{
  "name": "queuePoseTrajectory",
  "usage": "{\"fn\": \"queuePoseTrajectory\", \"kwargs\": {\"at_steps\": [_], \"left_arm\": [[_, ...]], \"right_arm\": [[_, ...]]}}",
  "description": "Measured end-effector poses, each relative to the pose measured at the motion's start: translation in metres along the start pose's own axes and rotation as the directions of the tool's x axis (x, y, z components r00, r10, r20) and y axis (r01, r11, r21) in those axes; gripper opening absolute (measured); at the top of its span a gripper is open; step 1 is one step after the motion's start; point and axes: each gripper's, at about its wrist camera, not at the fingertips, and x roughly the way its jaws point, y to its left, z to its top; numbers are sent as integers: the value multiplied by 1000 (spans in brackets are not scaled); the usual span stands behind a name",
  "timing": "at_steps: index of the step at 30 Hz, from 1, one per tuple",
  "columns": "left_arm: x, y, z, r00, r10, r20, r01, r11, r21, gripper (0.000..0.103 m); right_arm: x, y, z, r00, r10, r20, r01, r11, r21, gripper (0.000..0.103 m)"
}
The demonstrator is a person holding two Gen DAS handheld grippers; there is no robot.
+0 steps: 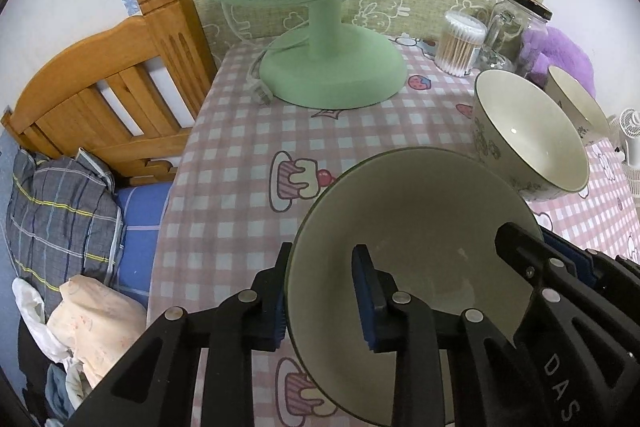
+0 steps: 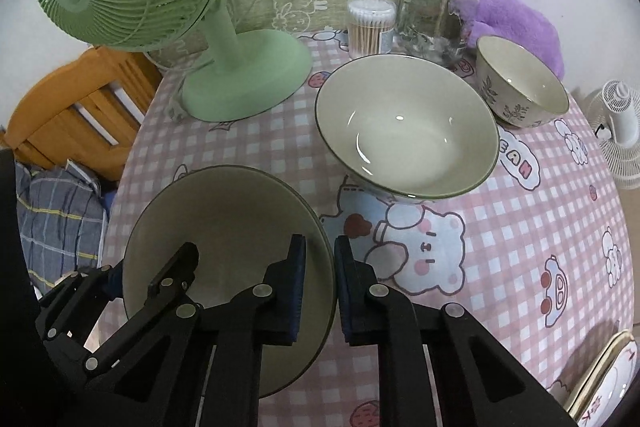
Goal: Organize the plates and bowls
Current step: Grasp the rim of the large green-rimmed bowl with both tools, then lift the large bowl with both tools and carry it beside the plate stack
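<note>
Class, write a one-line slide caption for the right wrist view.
Both grippers clamp the near bowl's rim; two more bowls wait beyond.

A lived-in bedroom at home. The worktop [image 2: 500, 227] wears a pink checked cloth printed with cartoon bears and cakes. Left of it stands a wooden bed headboard [image 1: 108, 87] with a plaid pillow [image 1: 60, 219] below. On the worktop, a green desk fan [image 2: 192, 27]; right of the fan, a tub of cotton swabs [image 2: 370, 25], a glass jar [image 2: 434, 15] and a purple plush toy [image 2: 516, 23].
</note>
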Motion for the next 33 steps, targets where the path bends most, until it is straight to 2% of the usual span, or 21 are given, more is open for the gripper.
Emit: {"fn": "queuePoseTrajectory", "kwargs": {"at_steps": [13, 23, 33], "left_arm": [[-33, -12, -27, 1000, -24, -2, 24, 999, 33, 27], [-79, -39, -67, 1000, -23, 3, 23, 999, 44, 27], [-119, -74, -113, 1000, 1, -3, -1, 1000, 13, 27]], "right_arm": [[-36, -11, -27, 1000, -11, 5, 11, 1000, 5, 18], [-84, -38, -69, 1000, -8, 16, 8, 1000, 25, 18], [-124, -74, -112, 1000, 17, 5, -17, 999, -32, 18]]}}
